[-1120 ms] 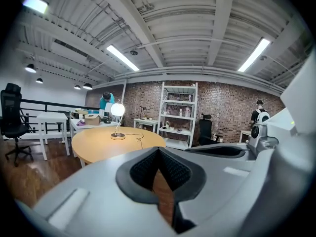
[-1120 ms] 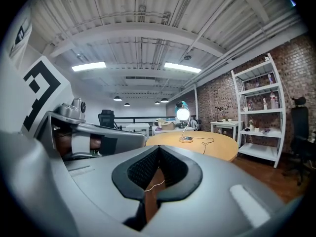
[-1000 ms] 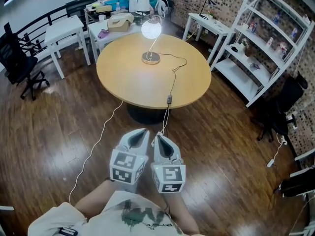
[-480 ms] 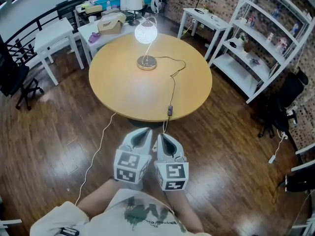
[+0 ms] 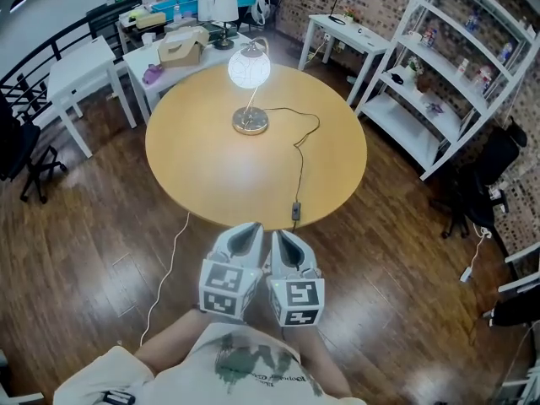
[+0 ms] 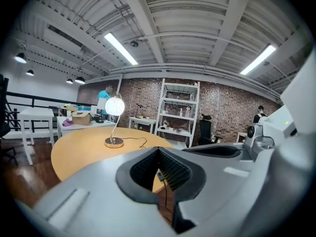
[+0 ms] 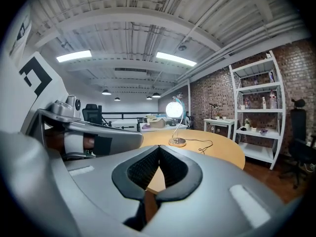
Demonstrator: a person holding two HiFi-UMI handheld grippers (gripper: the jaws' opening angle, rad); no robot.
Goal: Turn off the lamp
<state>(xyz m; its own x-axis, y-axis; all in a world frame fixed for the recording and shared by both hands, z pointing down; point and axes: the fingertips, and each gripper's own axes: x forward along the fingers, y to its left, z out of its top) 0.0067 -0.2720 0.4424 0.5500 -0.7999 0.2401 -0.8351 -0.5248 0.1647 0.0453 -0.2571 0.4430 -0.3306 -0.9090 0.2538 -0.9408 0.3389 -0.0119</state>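
Far left: white side tables. Left gripper sits by the near edge of the round table, tongs clenched tip to tip, nothing between them. Lamp lit, upright on the table's far half, well apart from both grippers. Right gripper just beside the left, likewise clenched and empty. Cord switch at the near rim. White shelving right.

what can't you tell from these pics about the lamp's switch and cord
- Small black inline cord switch: too small in head view and left gripper view to read its button.
- Thin black lamp cord beyond the switch: hidden under the round wooden table edge.
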